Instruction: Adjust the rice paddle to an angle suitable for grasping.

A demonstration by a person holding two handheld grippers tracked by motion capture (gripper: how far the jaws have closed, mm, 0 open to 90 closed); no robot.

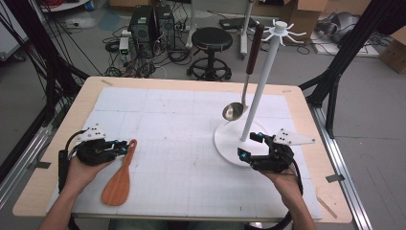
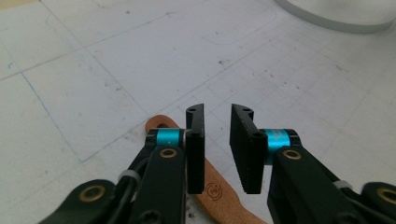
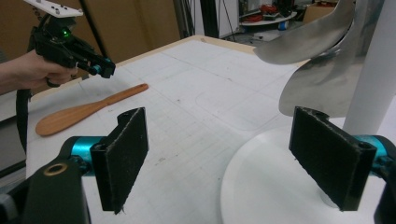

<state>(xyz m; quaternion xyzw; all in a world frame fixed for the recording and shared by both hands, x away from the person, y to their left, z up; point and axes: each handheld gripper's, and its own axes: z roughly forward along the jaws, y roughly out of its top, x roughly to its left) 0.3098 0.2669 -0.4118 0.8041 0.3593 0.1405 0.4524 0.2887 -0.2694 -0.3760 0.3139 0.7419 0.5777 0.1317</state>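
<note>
Left gripper view shows the left gripper (image 2: 217, 149) with narrowly parted jaws above the wooden spatula (image 2: 212, 191), light and stiff, best gripped by its slim handle beneath them.

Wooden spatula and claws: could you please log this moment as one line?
left claw: open above wooden spatula handle | right claw: open at white rack base | ladle: hung
</note>
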